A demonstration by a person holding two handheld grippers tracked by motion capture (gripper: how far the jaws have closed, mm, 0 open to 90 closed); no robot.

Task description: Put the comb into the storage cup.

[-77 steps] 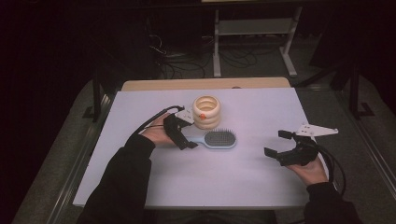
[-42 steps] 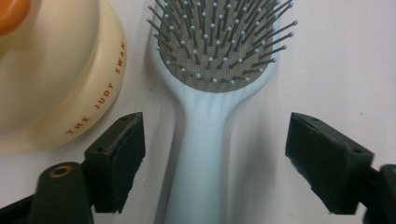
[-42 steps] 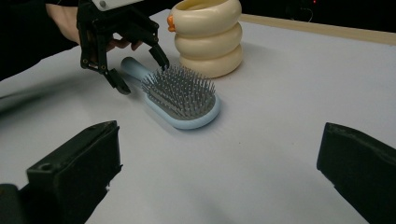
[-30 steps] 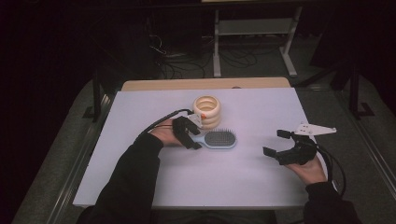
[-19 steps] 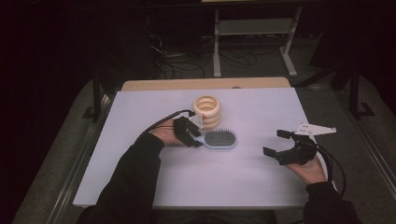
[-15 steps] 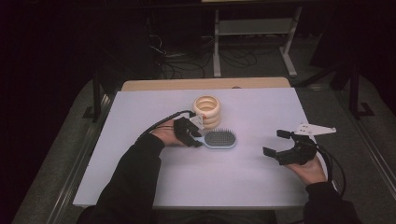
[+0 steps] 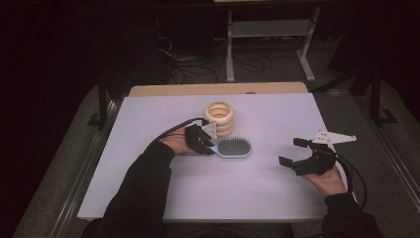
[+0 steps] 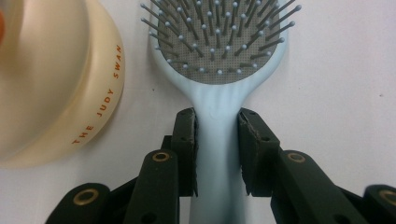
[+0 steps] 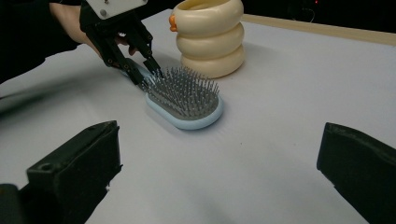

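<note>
A pale blue hairbrush (image 7: 235, 148) lies bristles up on the white table top (image 7: 208, 198). My left gripper (image 7: 212, 146) sits over its handle. In the left gripper view, the jaws have just closed, and both pads press the sides of the handle (image 8: 215, 140) just below the bristle head (image 8: 219, 42). The right gripper view shows the left gripper (image 9: 142, 74) at the brush (image 9: 184, 100). My right gripper (image 7: 289, 151) hovers open at the right of the table, nothing between its jaws (image 9: 219, 140).
A cream holder made of stacked rings (image 7: 219, 116) stands just behind the brush, close to the left gripper (image 8: 51, 79). Dark floor, cables and a metal stand lie beyond the table's far edge.
The left hand moved in to the brush handle and its jaws closed on it. The brush and the right gripper have not moved.
</note>
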